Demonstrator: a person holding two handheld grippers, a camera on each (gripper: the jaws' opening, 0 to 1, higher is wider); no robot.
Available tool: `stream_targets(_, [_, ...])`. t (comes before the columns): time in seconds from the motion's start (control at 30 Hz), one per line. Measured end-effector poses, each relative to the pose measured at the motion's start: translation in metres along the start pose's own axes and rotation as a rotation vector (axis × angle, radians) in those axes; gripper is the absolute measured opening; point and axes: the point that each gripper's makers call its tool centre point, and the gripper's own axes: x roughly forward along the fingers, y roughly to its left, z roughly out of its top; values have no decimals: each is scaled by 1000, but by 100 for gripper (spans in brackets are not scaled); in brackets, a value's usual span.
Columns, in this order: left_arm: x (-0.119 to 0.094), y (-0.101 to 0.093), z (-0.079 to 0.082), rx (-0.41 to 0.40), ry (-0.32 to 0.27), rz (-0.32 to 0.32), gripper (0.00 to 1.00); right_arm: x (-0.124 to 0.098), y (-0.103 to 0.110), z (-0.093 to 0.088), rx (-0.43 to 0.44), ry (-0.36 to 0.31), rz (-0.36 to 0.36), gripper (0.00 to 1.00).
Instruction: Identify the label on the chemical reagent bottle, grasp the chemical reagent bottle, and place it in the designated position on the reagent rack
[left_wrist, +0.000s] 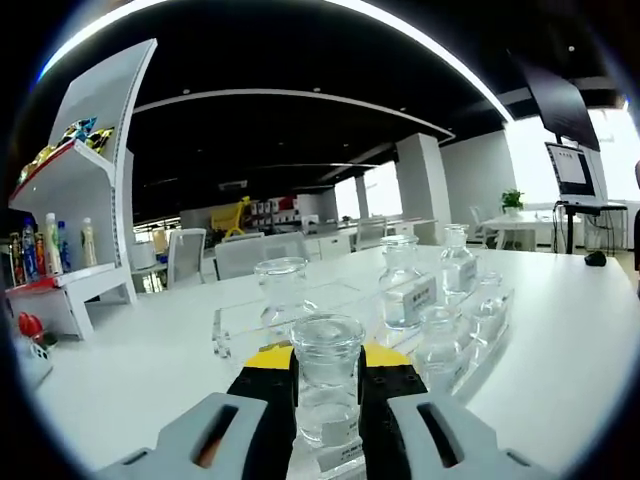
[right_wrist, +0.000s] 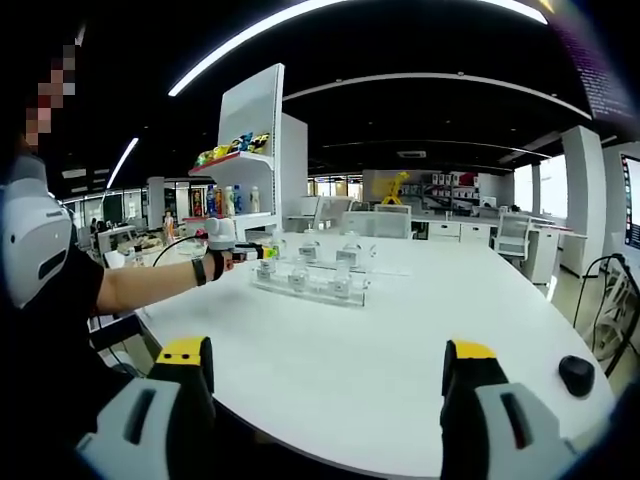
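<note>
A clear glass reagent bottle (left_wrist: 327, 385) with a wide rim and a small white label stands between the jaws of my left gripper (left_wrist: 327, 392), which is shut on it just above the near end of a clear acrylic rack (left_wrist: 236, 335). Several more clear bottles sit on the rack, among them one at the back left (left_wrist: 282, 290) and a labelled one (left_wrist: 402, 282). In the right gripper view, the rack (right_wrist: 310, 290) lies mid-table with the left gripper (right_wrist: 250, 252) at its left end. My right gripper (right_wrist: 328, 375) is open and holds nothing, near the table's front edge.
A white display shelf (left_wrist: 75, 190) with colourful bottles stands at the table's left. A small black object (right_wrist: 577, 373) lies near the table's right edge. The person's outstretched arm (right_wrist: 150, 283) crosses the left side. White chairs (left_wrist: 185, 255) and desks stand behind.
</note>
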Motion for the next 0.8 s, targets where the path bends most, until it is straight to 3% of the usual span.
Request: stream_targets(0.8, [3,6,-24,-51,53,17,23,1,-1,0,-1,4,-2,91])
